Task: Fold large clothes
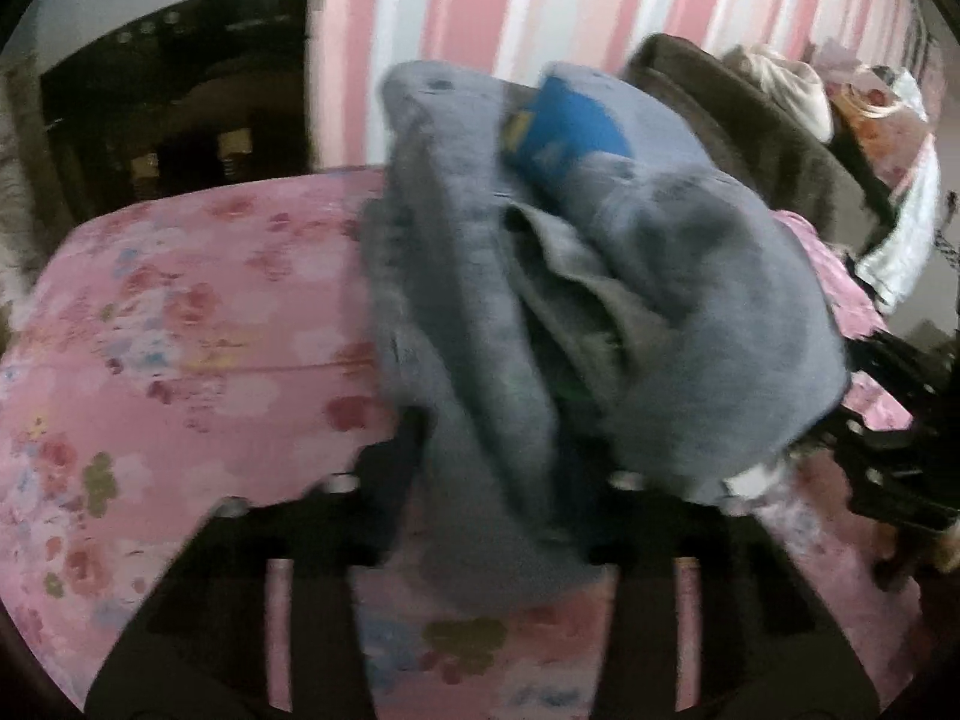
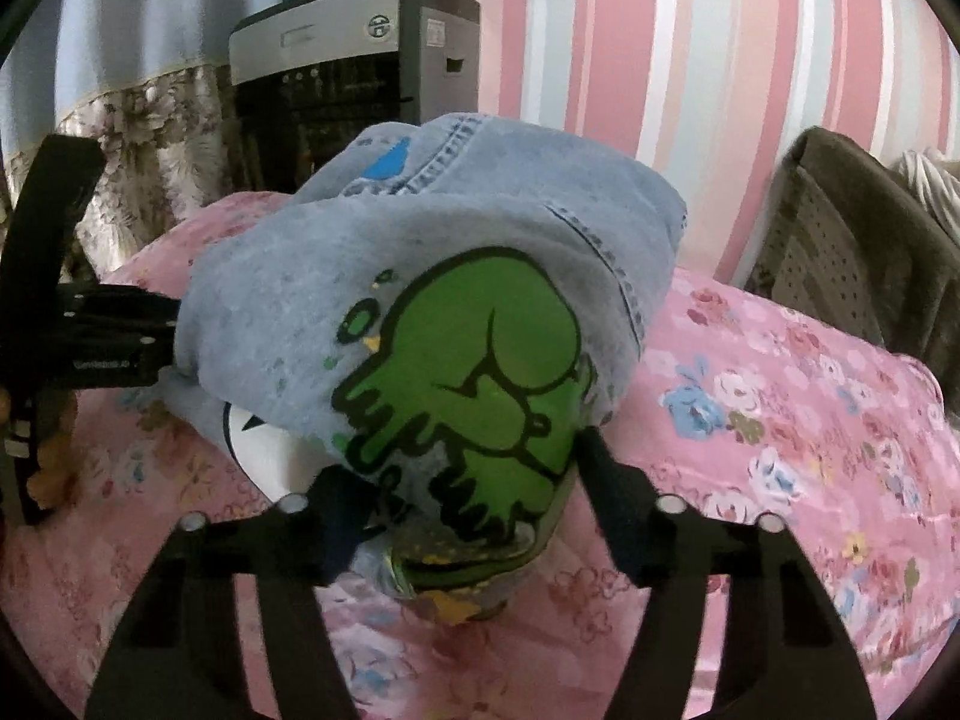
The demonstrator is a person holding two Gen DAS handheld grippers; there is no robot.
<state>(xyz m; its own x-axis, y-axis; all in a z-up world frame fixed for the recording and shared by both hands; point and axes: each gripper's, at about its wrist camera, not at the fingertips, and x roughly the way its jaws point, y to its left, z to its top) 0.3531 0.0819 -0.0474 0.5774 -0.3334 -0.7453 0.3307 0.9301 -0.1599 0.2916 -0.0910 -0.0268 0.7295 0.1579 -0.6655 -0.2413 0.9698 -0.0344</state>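
A bundled grey-blue denim garment [image 2: 432, 276] is lying raised above a pink floral bedspread [image 2: 780, 420], bunched into a thick roll between the two grippers. On its near face a green dripping-figure print [image 2: 480, 396] is showing, with a small blue patch [image 2: 390, 159] near the stitched seam at its upper edge; a white piece with a dark edge [image 2: 264, 450] is peeking out beneath the roll. In the left wrist view the same garment [image 1: 690, 312] is appearing blurred, with grey folds hanging down and a blue patch [image 1: 570, 126] at the top.

The right gripper [image 2: 462, 516] is pinching the lower end of the roll, its black fingers [image 2: 606, 480] pressing into the fabric on both sides. The left gripper [image 1: 510, 480] is closing on a hanging fold of the garment, with cloth filling the gap between its jaws; the blur is hiding the exact contact, but the fabric appears clamped. In the right wrist view the left gripper [image 2: 108, 336] is entering the roll from the left edge.

Behind the bed, a pink-and-white striped wall [image 2: 690, 60], a grey-and-black appliance [image 2: 336, 72], a floral curtain [image 2: 156, 138] and a brown chair [image 2: 852, 228] are standing.
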